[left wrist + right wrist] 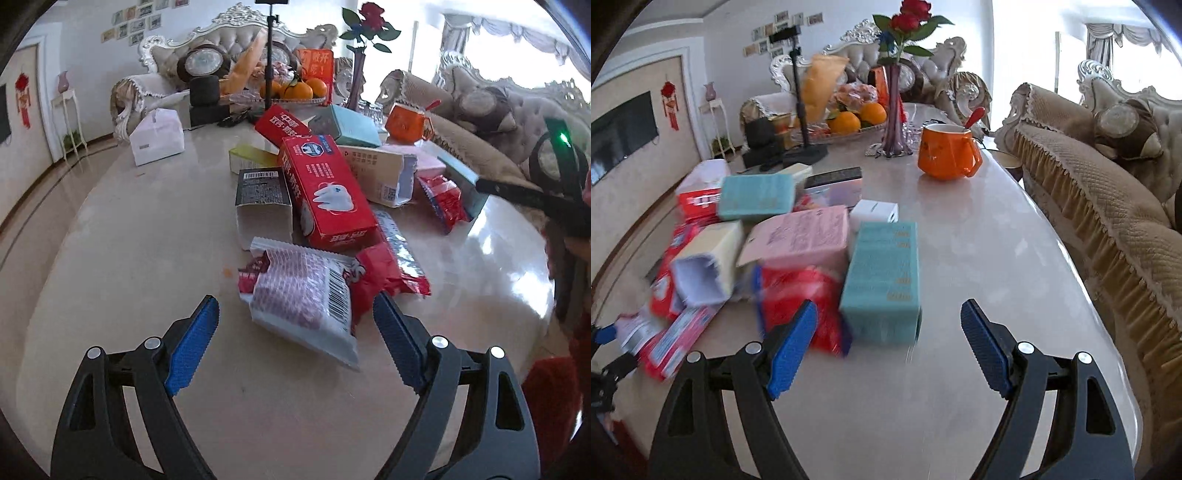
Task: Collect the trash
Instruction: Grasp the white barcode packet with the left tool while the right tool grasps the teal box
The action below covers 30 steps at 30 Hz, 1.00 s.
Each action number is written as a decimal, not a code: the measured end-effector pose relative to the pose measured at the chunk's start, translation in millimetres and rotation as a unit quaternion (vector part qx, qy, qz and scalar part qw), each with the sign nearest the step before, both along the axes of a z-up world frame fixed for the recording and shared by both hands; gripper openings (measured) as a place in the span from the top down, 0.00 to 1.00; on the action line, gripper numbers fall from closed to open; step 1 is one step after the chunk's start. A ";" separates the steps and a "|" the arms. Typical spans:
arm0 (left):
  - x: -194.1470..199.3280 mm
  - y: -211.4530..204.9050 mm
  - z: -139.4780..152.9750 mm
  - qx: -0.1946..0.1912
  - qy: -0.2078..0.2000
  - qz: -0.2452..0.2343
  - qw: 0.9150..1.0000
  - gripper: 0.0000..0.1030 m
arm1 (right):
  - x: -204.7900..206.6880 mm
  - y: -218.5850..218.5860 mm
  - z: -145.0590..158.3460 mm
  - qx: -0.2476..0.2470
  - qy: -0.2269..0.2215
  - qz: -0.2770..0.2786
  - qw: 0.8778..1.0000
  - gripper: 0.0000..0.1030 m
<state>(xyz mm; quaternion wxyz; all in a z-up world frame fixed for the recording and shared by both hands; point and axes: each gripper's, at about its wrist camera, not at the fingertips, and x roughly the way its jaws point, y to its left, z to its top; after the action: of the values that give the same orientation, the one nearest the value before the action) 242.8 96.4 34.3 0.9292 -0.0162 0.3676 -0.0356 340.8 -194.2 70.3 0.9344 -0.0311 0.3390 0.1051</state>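
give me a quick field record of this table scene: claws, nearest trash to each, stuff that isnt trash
left claw: left claw open, holding nothing
right claw: right claw open, holding nothing
nearest to left claw: pink-and-white snack bag, lying flat between the fingers
nearest to right claw: teal box, just ahead, nearer the left finger
pile: red toothpaste box, open black box, pink box, red wrappers
not trash: orange mug with spoon, vase of roses, oranges
surface: marble table

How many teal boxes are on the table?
2: the near teal box lies just ahead of the right gripper; the far teal box sits atop the pile's back. Others may be buried.
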 end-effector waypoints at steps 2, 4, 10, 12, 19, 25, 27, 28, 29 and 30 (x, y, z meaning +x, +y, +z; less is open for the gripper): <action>5.4 -0.1 -1.9 0.013 0.005 -0.004 1.000 0.19 | 7.0 0.4 -2.2 -0.004 0.007 0.001 1.000 0.26; 10.5 -0.2 -5.7 0.024 0.013 -0.009 1.000 0.19 | 14.0 0.4 -4.5 -0.006 0.012 0.000 1.000 0.26; 26.9 1.3 -8.9 0.026 0.019 -0.019 0.999 0.19 | 30.8 2.0 -9.7 -0.015 0.034 -0.006 0.999 0.26; 31.1 0.9 -10.9 0.015 0.030 -0.020 0.999 0.22 | 36.0 3.2 -12.6 -0.020 0.050 -0.004 0.999 0.28; 32.4 2.5 -7.7 0.017 0.039 -0.008 0.999 0.50 | 29.4 -4.1 -13.9 0.013 0.068 0.002 0.998 0.56; 13.5 13.6 9.2 -0.025 0.009 0.002 1.000 0.50 | 8.7 -17.0 1.3 0.039 0.052 0.002 0.998 0.56; 0.4 14.0 19.0 -0.031 -0.002 0.001 1.000 0.50 | -3.7 -22.7 8.2 0.054 0.045 0.004 0.997 0.56; -7.0 13.3 23.4 -0.032 -0.008 -0.001 0.999 0.50 | -15.7 -26.4 12.3 0.066 0.041 0.009 0.997 0.56; -16.5 11.5 27.9 -0.032 -0.015 -0.006 0.999 0.50 | -23.8 -28.6 14.9 0.074 0.038 0.014 0.996 0.56; -33.7 6.9 33.7 -0.029 -0.025 -0.013 0.999 0.50 | -38.5 -31.3 18.2 0.084 0.032 0.022 0.996 0.56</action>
<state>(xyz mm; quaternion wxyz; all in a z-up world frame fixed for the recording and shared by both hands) 209.1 103.3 68.1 0.9365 -0.0374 0.3435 -0.0588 302.2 -225.5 88.5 0.9200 0.0437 0.3576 0.1546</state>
